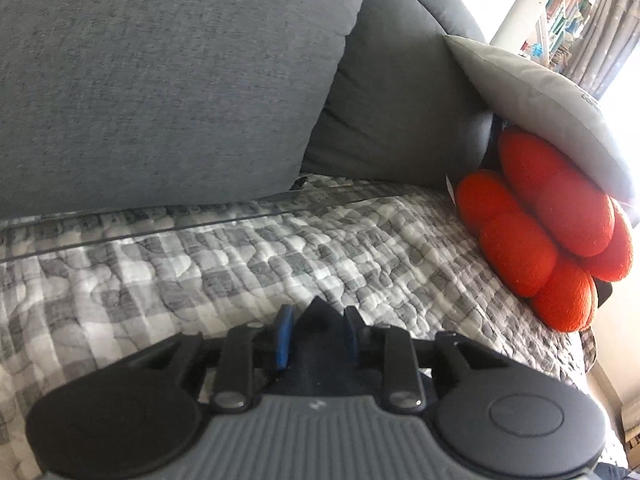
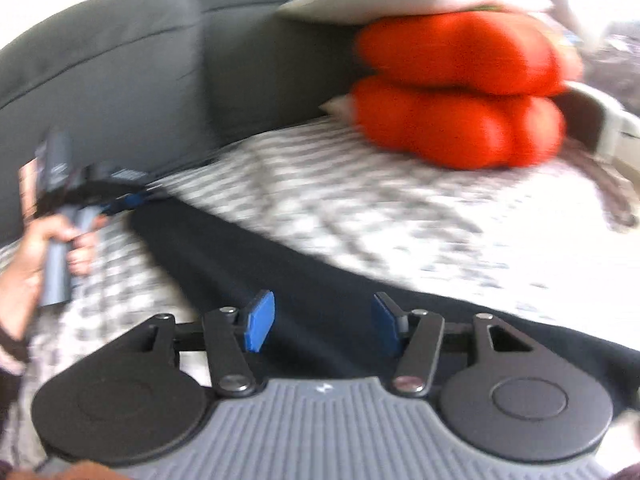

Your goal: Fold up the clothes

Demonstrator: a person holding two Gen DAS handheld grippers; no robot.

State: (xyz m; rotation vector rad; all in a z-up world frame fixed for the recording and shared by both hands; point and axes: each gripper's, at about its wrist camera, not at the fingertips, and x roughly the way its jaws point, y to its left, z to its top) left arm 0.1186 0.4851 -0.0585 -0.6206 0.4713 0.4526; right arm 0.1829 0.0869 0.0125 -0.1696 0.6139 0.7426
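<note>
While the left gripper [image 1: 316, 334] has its fingers pinched on a corner of the dark garment [image 2: 248, 264], pinning it taut across the sofa's checked quilt [image 2: 360, 208], the right gripper [image 2: 323, 322] hovers spread wide, holding nothing, cloth lying between and beneath its fingers.

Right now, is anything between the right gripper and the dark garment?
Nothing visible. The right gripper is open directly over the dark garment; the orange cushion sits well beyond. The left gripper already pinches its far end.
</note>
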